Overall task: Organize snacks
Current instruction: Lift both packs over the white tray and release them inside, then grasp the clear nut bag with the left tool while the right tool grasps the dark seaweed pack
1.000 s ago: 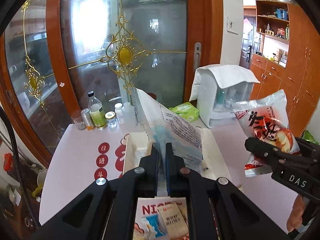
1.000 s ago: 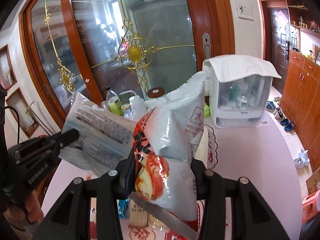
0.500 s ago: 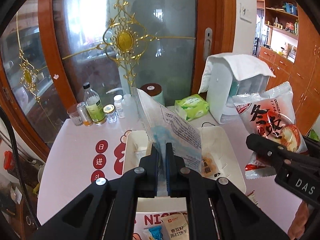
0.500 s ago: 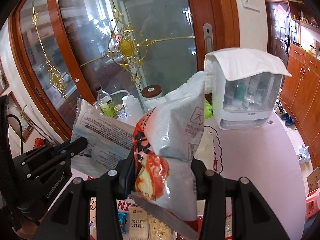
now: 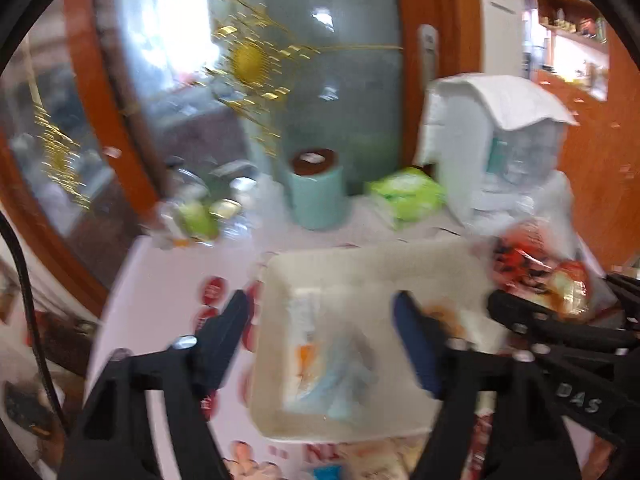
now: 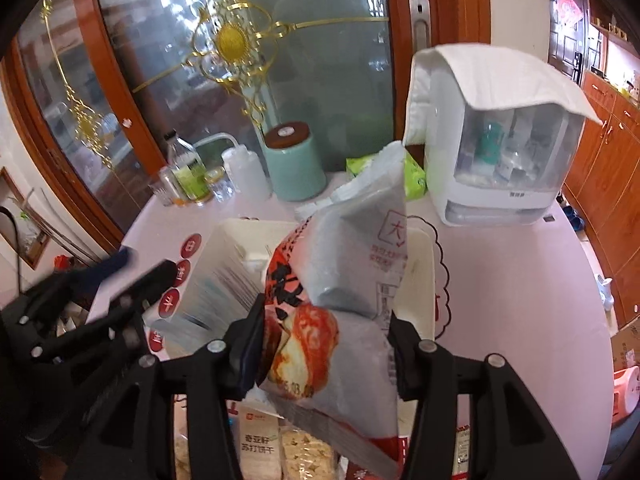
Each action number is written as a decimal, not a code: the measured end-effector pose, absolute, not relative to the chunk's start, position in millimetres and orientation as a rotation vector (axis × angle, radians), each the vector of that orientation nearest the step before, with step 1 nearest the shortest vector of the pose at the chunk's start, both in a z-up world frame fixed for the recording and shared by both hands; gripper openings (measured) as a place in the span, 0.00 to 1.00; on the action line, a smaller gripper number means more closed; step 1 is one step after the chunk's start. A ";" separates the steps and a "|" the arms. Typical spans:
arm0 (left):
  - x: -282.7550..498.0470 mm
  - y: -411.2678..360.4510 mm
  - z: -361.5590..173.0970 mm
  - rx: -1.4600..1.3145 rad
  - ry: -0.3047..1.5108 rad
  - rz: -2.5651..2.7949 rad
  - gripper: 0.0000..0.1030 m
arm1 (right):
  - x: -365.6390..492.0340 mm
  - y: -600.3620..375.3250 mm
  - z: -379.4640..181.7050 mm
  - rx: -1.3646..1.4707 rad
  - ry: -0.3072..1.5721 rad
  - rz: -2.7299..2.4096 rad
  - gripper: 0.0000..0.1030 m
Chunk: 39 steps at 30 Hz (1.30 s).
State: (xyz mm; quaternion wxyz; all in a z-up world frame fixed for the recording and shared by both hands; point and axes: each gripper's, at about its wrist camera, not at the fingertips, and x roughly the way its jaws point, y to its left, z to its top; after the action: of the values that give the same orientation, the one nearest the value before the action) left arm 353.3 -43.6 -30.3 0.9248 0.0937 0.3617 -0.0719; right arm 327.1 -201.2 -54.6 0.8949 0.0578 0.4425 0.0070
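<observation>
Teal canister (image 6: 295,164) with brown lid, back of surface (image 6: 512,280); bottles (image 6: 188,172) left of it; green tissue pack (image 6: 414,176) and white cabinet (image 6: 500,140) right; glass door (image 6: 248,60) behind.

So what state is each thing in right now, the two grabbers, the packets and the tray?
Left gripper: jaws just opened wide, nothing between them.
Pale blue packet: lying loose in the tray.
White tray: on the table, holding packets.
Right gripper: jaws have been opening, bag between them.
Red and white snack bag: upright over the tray, not yet dropped.
Mint canister: lid on.
</observation>
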 end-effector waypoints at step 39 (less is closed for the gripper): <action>257.8 -34.3 -7.3 0.158 0.767 -0.164 0.97 | 241.6 -210.6 -38.6 0.112 0.929 0.030 0.60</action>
State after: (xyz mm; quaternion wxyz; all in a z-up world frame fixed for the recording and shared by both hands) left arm 257.8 -34.3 -7.3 0.9210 0.0771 0.3734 -0.0799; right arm 241.6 -210.6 -38.6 0.8925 0.0537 0.4476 0.0146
